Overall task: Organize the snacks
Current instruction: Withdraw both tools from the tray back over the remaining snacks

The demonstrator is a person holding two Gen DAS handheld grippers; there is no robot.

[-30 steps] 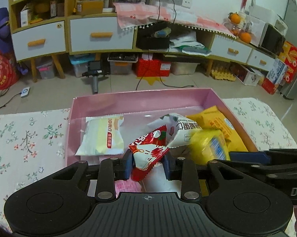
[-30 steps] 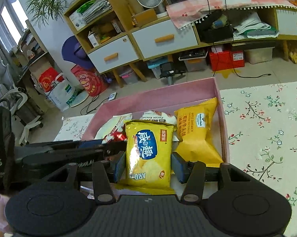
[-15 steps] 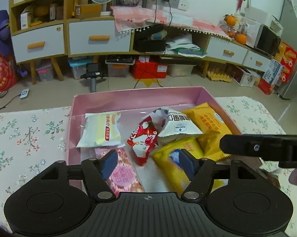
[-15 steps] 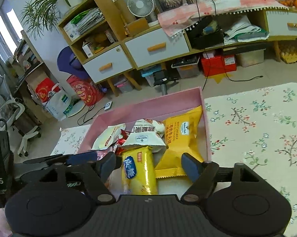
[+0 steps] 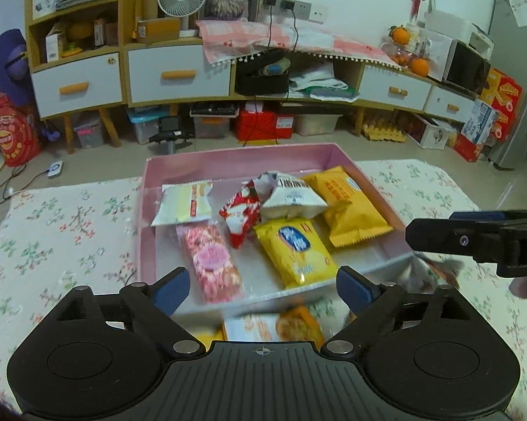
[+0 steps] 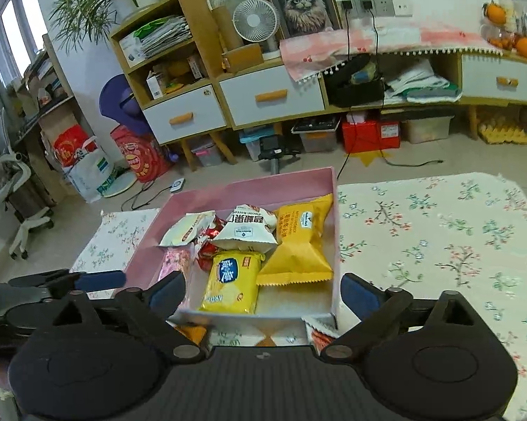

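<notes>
done: six snack packets lay in the pink cardboard box (image 5: 365,179) | left: a few packets outside on the floral-clothed surface (image 5: 70,224) | left tool (image 5: 261,286) and right tool (image 6: 263,291): jaws just spread wide, empty

Pink box (image 5: 235,161): sitting open on the floral bench.
Yellow packet (image 5: 295,247): lying flat inside.
Red packet (image 5: 240,215): resting tilted beside the white packet (image 5: 291,196).

Six snack packets (image 5: 291,247) are laid in the box (image 5: 228,163), which is set on the tablecloth (image 5: 63,224); more packets (image 5: 274,326) are left before its near wall.
</notes>
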